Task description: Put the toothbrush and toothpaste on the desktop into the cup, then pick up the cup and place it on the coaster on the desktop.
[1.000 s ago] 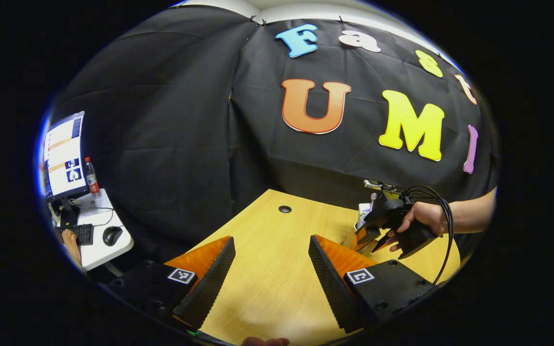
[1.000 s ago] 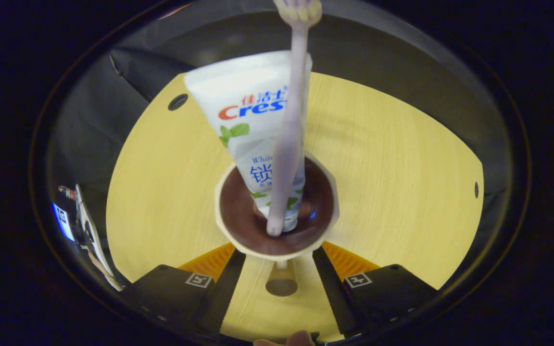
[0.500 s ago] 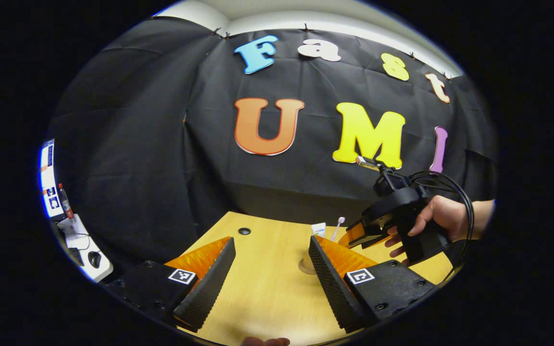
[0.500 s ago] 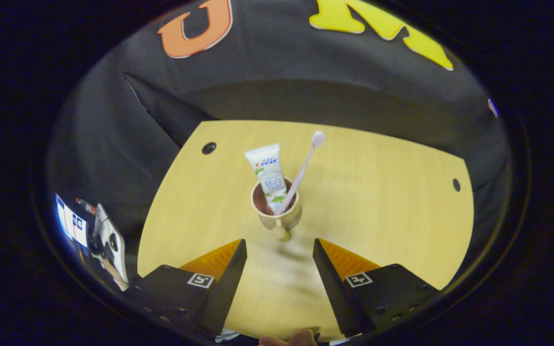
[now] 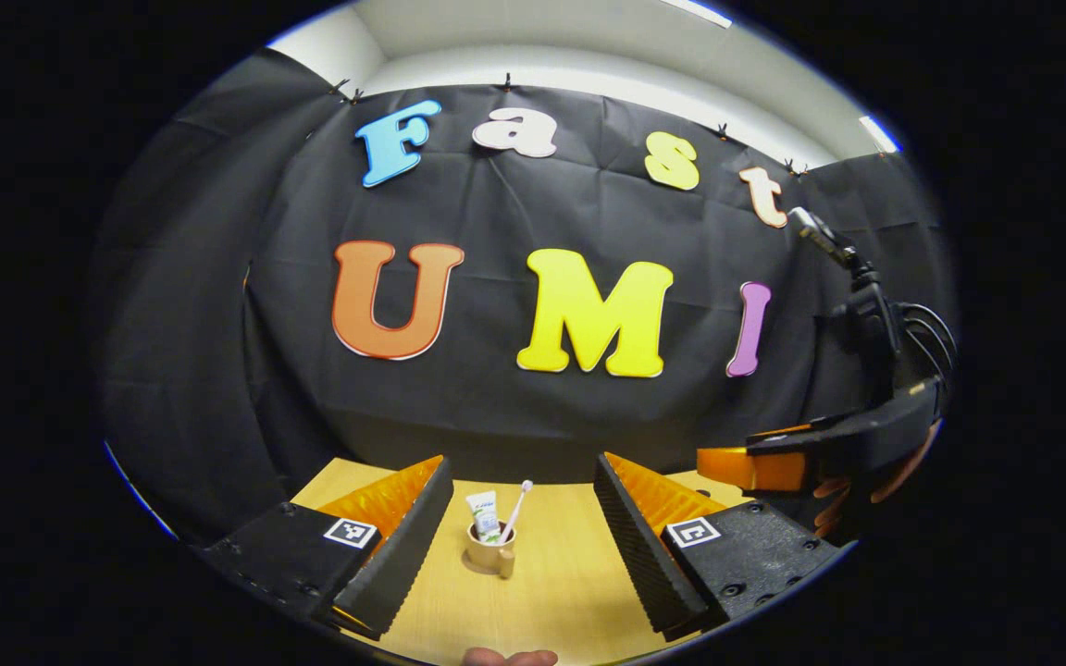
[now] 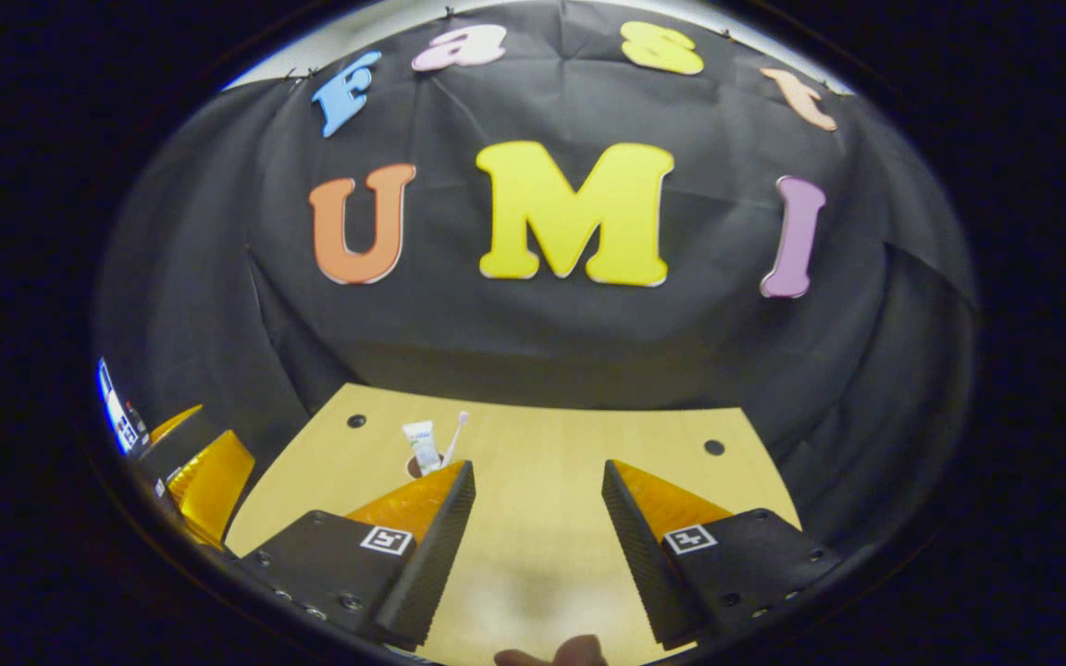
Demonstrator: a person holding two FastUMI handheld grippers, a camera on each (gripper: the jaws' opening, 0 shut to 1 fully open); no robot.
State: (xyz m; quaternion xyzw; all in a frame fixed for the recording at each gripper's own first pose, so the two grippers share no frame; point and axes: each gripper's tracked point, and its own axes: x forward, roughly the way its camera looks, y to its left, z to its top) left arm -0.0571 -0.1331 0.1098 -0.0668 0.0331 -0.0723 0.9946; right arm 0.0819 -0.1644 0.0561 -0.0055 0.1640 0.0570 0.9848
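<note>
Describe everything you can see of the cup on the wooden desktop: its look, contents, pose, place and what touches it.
The small tan cup with a dark inside stands upright on the light wooden desktop, a small handle facing the camera in the left gripper view. A white toothpaste tube and a pale toothbrush, head up, lean out of it. No jaws touch it. A coaster beneath it cannot be made out.

Cup (image 5: 489, 553) stands on the desk (image 5: 561, 592), between the spread fingers of the left gripper (image 5: 522, 546); toothpaste (image 5: 484, 514) and toothbrush (image 5: 516, 509) stand in the cup; right gripper (image 5: 778, 462) hangs right of the cup.
</note>
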